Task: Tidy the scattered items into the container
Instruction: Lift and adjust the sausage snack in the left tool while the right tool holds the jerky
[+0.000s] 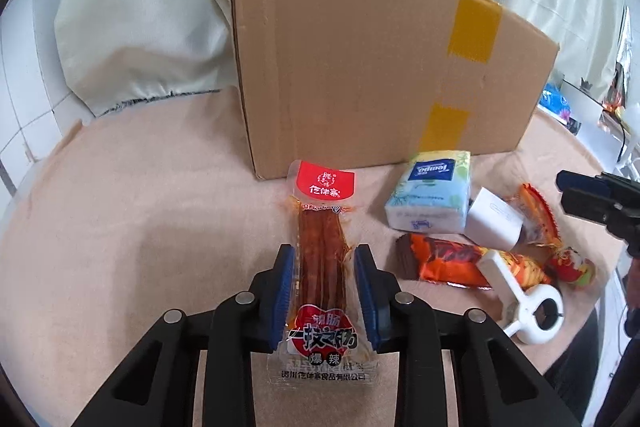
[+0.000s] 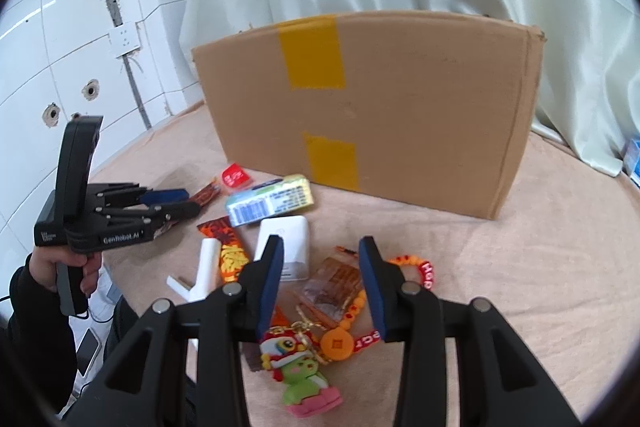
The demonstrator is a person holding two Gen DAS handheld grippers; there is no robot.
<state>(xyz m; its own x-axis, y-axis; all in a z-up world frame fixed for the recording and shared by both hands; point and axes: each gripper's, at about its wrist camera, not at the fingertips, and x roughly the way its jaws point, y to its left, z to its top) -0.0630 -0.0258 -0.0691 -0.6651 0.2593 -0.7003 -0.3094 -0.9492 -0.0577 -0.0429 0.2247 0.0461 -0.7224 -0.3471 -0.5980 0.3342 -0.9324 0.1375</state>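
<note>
Left wrist view: the left gripper (image 1: 324,283) has squeezed onto the spicy sausage packet (image 1: 322,267) near the cardboard box (image 1: 380,67). Hold tight, lift it over the box's top edge. The right gripper (image 2: 320,283) hangs half open, holding nothing.

The left gripper (image 1: 324,255) is pointing forward and downward, its black linkage arms fanning toward the camera. Its two blue pads (image 1: 286,291) are standing narrowly apart and pressing on the long edges of a spicy sausage snack packet (image 1: 320,247). In the right wrist view, a hand (image 2: 86,273) in a dark sleeve (image 2: 32,307) is wrapping around this gripper's pistol-style handle, with the fingers curling at the front. The right gripper (image 2: 322,247) is also angling downward, its jaws standing moderately apart and gripping nothing, the pads clear of contact. Its blue-tipped fingers are poking in from the right edge of the left wrist view, well apart from the left gripper.
</note>
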